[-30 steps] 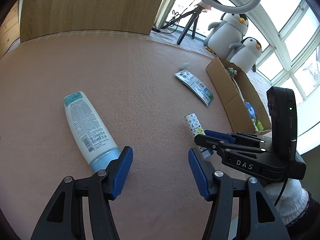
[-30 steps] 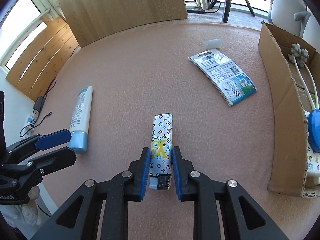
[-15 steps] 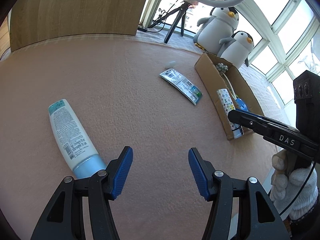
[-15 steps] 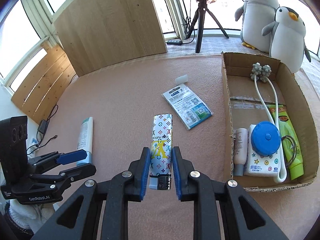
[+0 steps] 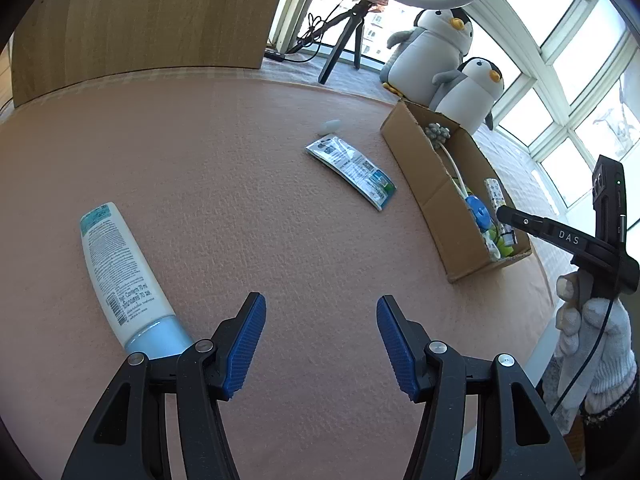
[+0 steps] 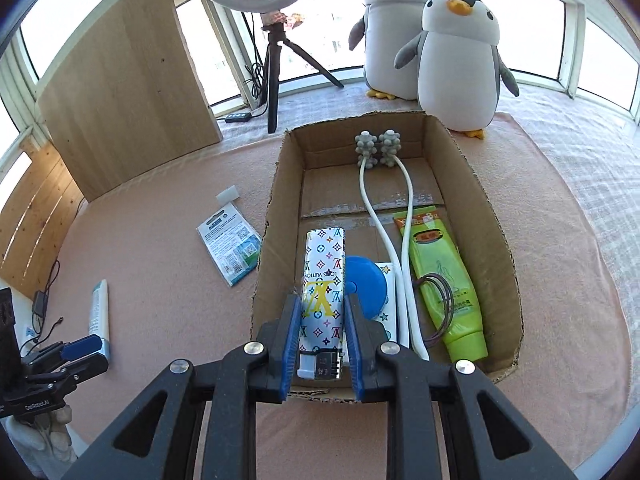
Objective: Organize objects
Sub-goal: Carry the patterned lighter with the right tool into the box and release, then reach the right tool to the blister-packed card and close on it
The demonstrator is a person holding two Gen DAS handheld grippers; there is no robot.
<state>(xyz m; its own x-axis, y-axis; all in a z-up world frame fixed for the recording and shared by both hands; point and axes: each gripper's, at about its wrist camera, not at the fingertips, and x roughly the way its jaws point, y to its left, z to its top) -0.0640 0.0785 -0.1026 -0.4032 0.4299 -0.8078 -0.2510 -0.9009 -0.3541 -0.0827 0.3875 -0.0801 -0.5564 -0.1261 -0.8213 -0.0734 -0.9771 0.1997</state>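
Observation:
My right gripper point(image 6: 320, 320) is shut on a white patterned lighter point(image 6: 323, 280), held over the near left part of the open cardboard box point(image 6: 496, 236). The left wrist view shows the same lighter point(image 5: 495, 194) above the box point(image 5: 416, 168). Inside the box lie a blue-lidded container point(image 6: 366, 286), a green tube point(image 6: 448, 276) and a white two-headed massager point(image 6: 380, 148). My left gripper point(image 5: 320, 338) is open above the pink mat, with a white and blue tube point(image 5: 120, 276) just to its left. A flat printed packet point(image 5: 352, 166) lies on the mat left of the box.
A small white cap point(image 5: 330, 126) sits beyond the packet. Two plush penguins point(image 6: 440, 40) stand behind the box, with a ring light tripod point(image 6: 276, 68) and a wooden board point(image 6: 120, 92) at the back. A gloved hand point(image 5: 592, 332) holds the right gripper.
My right gripper has lifted the lighter off the mat and carried it right, from beside the tube to above the box. The left gripper stayed open and drew back slightly.

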